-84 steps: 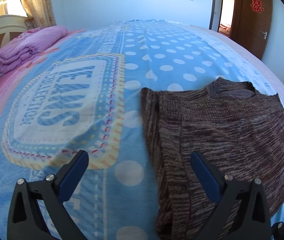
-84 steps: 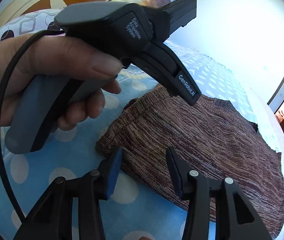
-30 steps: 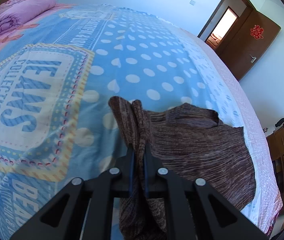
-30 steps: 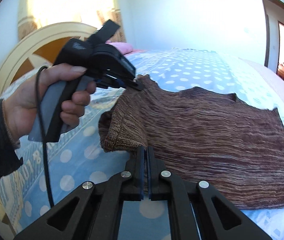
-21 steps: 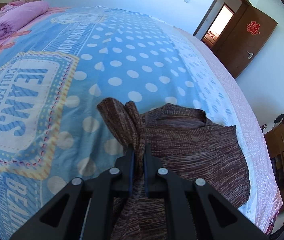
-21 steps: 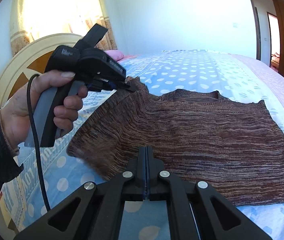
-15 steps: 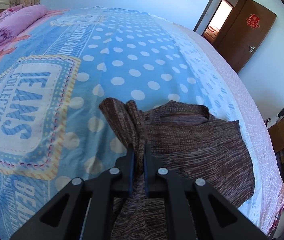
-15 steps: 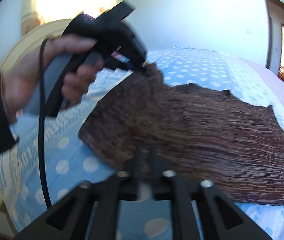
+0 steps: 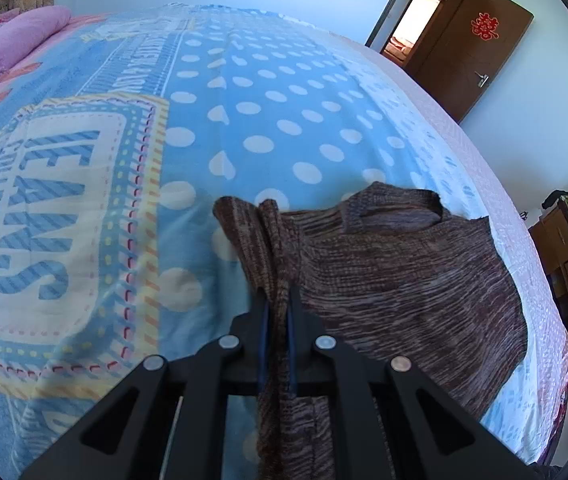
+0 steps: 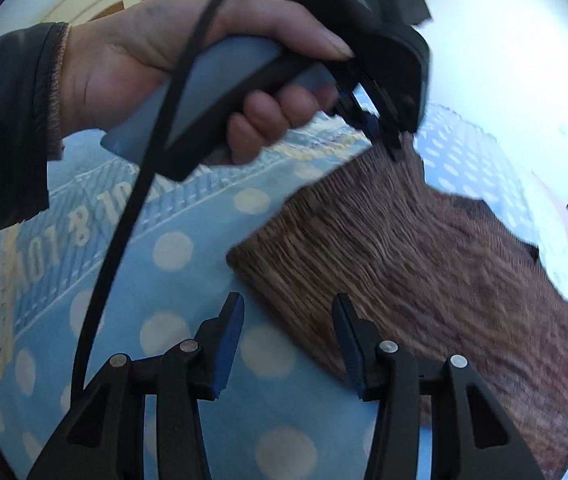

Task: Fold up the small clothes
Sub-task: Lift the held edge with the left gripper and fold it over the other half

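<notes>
A bed [image 9: 243, 92] under a blue polka-dot cover fills the room. Only the left wrist view shows the brown door [image 9: 468, 52] at 1 o'clock and the pink quilt [image 9: 11, 48] at 10 o'clock. There the left gripper [image 9: 275, 312] pinches a bunched edge of the brown knit top [image 9: 404, 280]. Only the right wrist view shows the left hand [image 10: 171, 60] lifting that corner, and the right gripper [image 10: 288, 344], just opened, spread empty over the top's near edge at 6 o'clock.
</notes>
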A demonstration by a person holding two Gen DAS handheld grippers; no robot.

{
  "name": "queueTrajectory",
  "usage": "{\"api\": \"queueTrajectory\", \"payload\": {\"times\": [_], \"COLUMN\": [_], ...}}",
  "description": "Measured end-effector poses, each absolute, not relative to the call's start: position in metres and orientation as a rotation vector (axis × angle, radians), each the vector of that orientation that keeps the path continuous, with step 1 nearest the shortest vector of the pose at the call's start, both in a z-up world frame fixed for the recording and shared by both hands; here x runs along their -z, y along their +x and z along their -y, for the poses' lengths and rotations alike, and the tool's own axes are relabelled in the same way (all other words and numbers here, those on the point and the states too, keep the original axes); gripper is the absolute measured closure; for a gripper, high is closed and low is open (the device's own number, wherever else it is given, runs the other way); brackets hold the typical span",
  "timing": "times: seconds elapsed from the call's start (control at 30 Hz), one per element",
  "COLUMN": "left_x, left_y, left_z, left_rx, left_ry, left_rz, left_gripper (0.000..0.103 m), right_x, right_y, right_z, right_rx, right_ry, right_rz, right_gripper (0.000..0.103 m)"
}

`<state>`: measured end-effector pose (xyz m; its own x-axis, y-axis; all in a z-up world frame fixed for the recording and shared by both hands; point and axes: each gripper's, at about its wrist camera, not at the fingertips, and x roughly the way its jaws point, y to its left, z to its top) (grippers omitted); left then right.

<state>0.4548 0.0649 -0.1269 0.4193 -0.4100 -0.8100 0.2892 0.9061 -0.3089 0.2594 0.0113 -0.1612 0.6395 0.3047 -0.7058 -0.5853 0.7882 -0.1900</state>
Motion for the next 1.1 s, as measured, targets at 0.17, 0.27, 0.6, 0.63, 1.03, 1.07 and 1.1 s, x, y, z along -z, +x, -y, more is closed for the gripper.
{"api": "queueTrajectory", "payload": {"times": [0.17, 0.27, 0.6, 0.63, 1.03, 1.07, 1.1], "left_x": [0.142, 0.143, 0.098, 0.092, 0.043, 0.041, 0.041], "left_y": [0.458, 0.457, 0.443, 0.442, 0.434, 0.434, 0.435], "left_z": [-0.073, -0.077, -0.057, -0.053, 0.036, 0.043, 0.051], "left_rx": [0.454, 0.453, 0.434, 0.436, 0.481, 0.484, 0.489], "left_ry": [-0.156, -0.161, -0.201, -0.202, -0.151, -0.144, -0.142], "left_rz": [-1.068, -1.077, -1.035, -1.026, -0.968, -0.967, -0.969], "left_gripper": [0.095, 0.095, 0.095, 0.095, 0.095, 0.095, 0.095], "right_x": [0.171, 0.168, 0.121, 0.116, 0.091, 0.089, 0.087], "right_y": [0.273, 0.281, 0.262, 0.264, 0.259, 0.258, 0.254], "right_z": [-0.039, -0.033, 0.050, 0.061, 0.170, 0.174, 0.181], "right_rx": [-0.478, -0.483, -0.460, -0.452, -0.353, -0.349, -0.344], "right_ry": [-0.499, -0.439, -0.224, -0.190, 0.067, 0.079, 0.092], "right_rz": [-0.723, -0.751, -0.656, -0.652, -0.617, -0.616, -0.614], "right_gripper": [0.067, 0.096, 0.097, 0.097, 0.097, 0.097, 0.097]}}
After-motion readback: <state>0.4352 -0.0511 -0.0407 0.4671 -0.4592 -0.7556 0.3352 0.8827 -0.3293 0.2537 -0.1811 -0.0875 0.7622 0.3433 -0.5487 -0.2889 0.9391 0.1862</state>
